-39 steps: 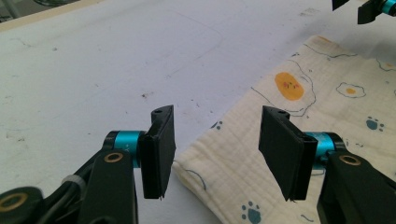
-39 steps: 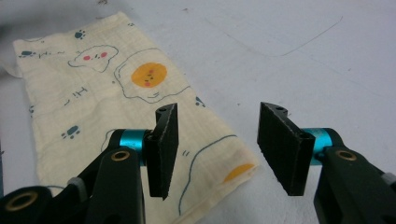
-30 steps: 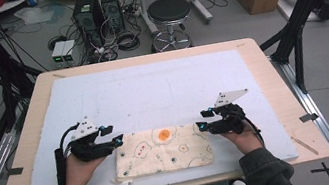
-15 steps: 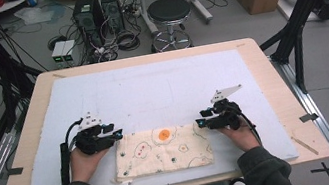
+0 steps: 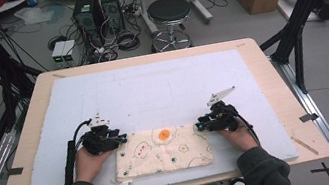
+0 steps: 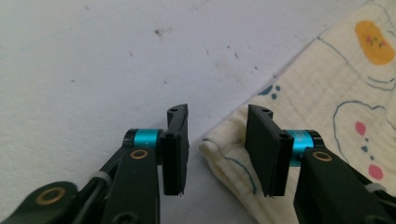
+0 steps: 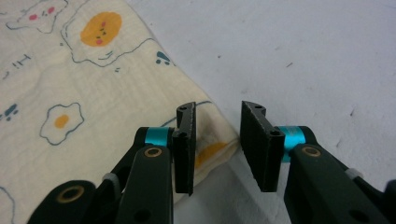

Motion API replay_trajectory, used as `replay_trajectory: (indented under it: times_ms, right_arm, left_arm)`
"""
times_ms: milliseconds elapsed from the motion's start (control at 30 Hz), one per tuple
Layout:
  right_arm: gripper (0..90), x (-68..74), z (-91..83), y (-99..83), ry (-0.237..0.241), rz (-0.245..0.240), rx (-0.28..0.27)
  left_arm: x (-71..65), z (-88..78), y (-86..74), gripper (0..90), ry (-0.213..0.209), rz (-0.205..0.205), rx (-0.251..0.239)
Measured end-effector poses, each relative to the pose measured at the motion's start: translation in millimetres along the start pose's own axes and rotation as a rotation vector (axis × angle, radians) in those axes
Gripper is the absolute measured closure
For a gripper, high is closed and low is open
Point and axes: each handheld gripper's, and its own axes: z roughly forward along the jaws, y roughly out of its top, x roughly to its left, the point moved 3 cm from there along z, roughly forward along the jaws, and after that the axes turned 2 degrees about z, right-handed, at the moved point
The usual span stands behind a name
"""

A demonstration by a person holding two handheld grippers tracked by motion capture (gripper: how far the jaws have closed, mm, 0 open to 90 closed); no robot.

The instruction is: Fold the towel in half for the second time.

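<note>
A: What's under your hands, biggest thing first?

B: The wooden table [image 5: 269, 62], covered almost to its edges by a white mat [image 5: 162, 90].

A: And the cloth?

B: The cream cloth [image 5: 164, 149] with the fried-egg print lies flat on the near middle of the mat, right in front of you, between your two hands.

A: Your left gripper [image 5: 120, 138]?

B: It sits at the cloth's far left corner. Its jaws have just been closing and now stand at a narrow gap, with the folded corner lying between them; the pads aren't pressing on it.

A: Your right gripper [image 5: 200, 126]?

B: It sits at the far right corner. Its jaws have just been closing too. The corner's edge lies between them, beside one pad; a gap remains.
</note>
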Motion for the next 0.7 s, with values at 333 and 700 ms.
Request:
replay_trajectory:
  times_ms: [333, 700]
  right_arm:
    - [82.5, 3.1, 1.0, -0.2, 0.015, -0.016, 0.013]
    - [85.0, -5.2, -1.8, 5.0, 0.064, 0.038, 0.023]
  left_arm:
    - [-6.7, -0.9, 0.0, 82.1, -0.016, 0.055, 0.005]
    - [-2.2, -10.9, 5.0, 85.0, -0.022, 0.025, -0.052]
